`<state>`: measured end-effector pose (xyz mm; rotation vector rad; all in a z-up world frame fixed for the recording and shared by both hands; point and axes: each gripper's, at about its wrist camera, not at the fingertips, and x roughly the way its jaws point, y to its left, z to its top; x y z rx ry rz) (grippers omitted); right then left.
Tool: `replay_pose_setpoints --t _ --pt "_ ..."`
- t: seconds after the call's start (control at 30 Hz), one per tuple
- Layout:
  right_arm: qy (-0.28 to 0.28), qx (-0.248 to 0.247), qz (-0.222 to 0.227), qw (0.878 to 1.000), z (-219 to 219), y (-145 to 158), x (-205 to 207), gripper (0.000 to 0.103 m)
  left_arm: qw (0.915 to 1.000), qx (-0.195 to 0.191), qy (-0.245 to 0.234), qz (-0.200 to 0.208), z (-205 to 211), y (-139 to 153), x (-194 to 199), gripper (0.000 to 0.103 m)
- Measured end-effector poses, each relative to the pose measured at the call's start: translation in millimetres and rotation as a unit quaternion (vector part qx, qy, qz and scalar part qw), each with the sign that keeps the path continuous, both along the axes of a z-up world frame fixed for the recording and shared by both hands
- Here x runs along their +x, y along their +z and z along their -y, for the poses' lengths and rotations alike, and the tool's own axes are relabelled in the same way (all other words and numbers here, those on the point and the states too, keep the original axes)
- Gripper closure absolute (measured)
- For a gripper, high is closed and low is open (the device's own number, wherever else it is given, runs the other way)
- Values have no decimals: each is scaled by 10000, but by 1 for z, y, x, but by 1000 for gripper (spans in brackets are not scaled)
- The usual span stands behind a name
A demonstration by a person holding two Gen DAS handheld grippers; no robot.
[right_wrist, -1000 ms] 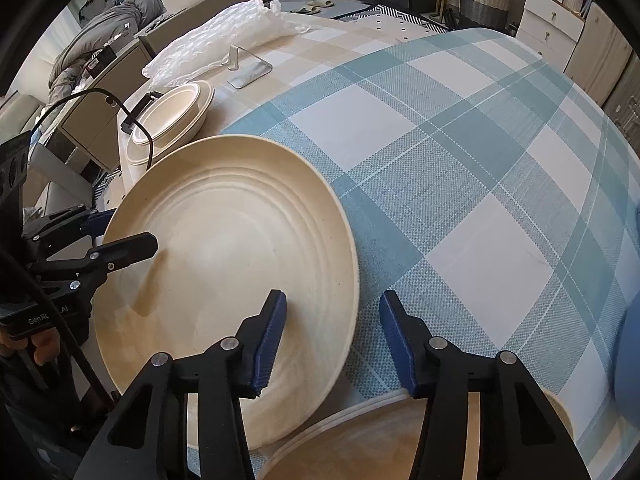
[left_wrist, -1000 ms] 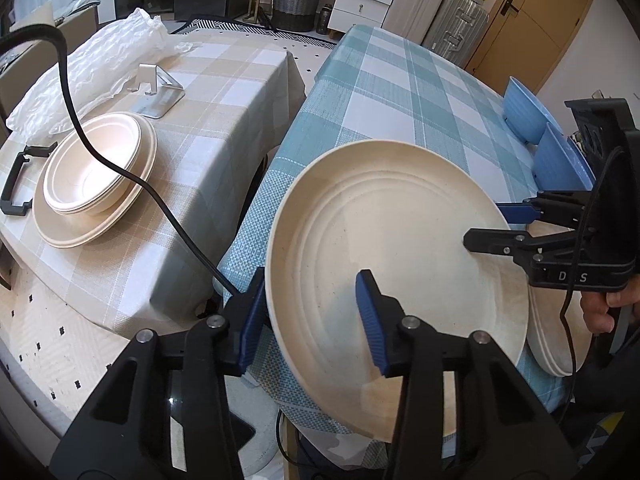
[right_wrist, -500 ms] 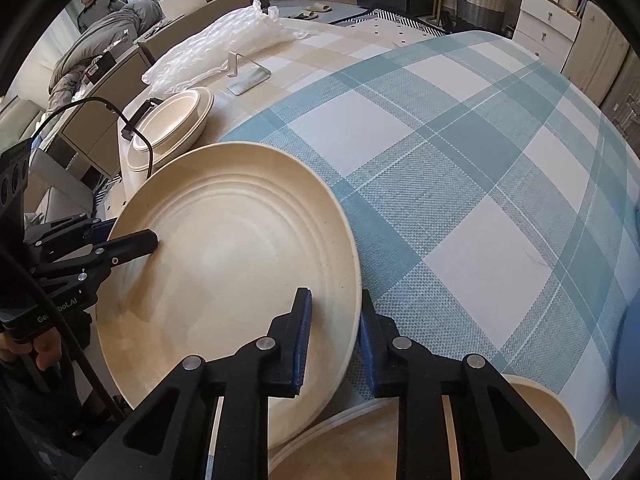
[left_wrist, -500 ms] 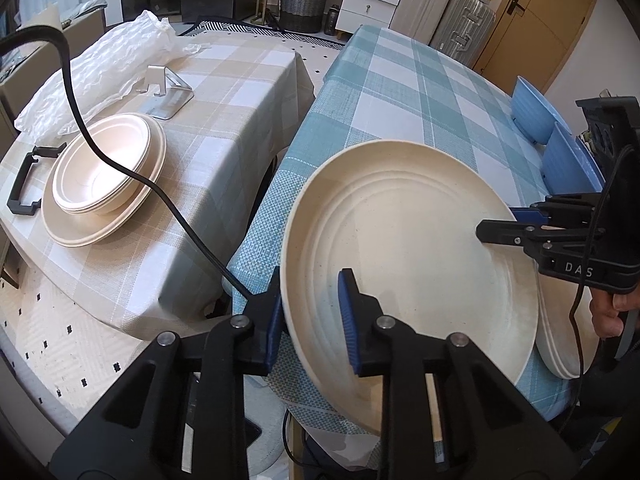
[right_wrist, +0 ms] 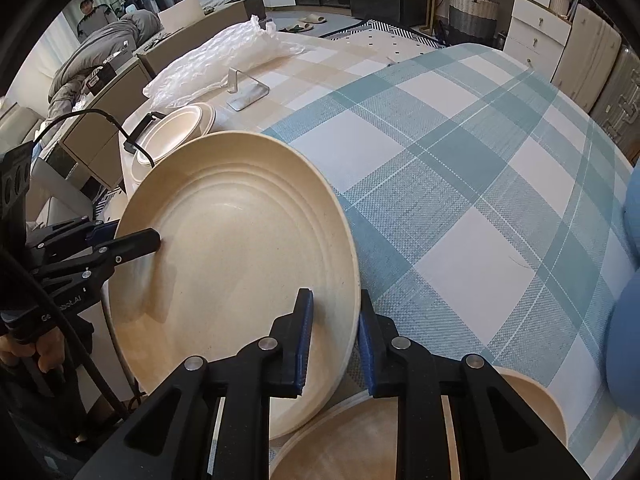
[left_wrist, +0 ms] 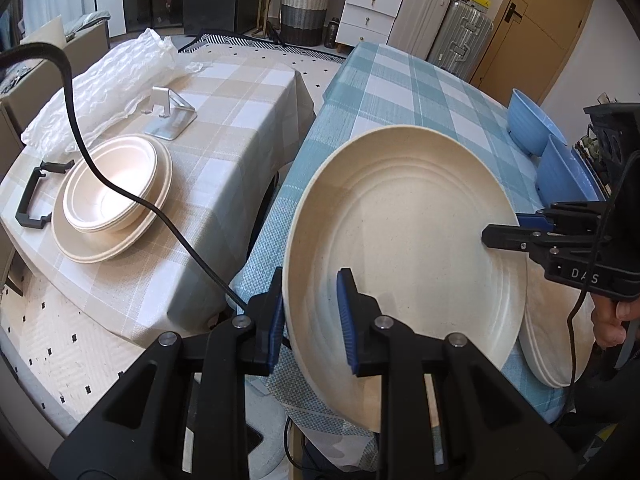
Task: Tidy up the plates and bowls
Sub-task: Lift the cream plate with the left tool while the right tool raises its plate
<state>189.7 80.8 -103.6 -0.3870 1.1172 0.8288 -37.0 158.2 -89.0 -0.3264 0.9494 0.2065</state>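
Two grippers pinch one cream plate (left_wrist: 404, 248) by opposite edges: the left gripper (left_wrist: 310, 312) at the plate's 7 o'clock in the left wrist view, the right gripper (right_wrist: 334, 338) at its 5 o'clock in the right wrist view. Each pair of blue-padded jaws is closed down to the thickness of the rim, one pad on the face and one behind.

The plate hangs tilted above the near edge of the teal checked table (right_wrist: 460, 184), over a stack of cream plates (left_wrist: 556, 344) lying at 4 o'clock in the left view. The step in hand looks like carrying it to the cream stack of bowls on a plate (left_wrist: 110, 196) at 9 o'clock on the beige checked table (left_wrist: 224, 168). To do that well, keep both grips equally firm and move the hands together, so that the rim neither twists nor slides; level the plate before lowering it.

The plate is broad, round and matte, faintly speckled, with shallow concentric steps around the well. Two blue bowls (left_wrist: 532, 128) stand at 2 o'clock.
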Motion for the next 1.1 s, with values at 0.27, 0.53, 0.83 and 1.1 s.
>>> replay_pose_setpoints --t 0.27,0.53,0.83,1.1 --pt "-63 155 130 9998 6 20 -7 82 9998 107 -9 152 6 18 -2 82" --pt "-162 366 134 9991 15 33 -8 82 9994 209 -57 284 12 33 -5 82" --pt "-245 637 100 9976 29 48 -8 82 9983 364 -121 440 20 54 -5 82" --pt "-368 823 219 9957 45 69 -11 82 9969 458 -253 585 33 74 -2 82"
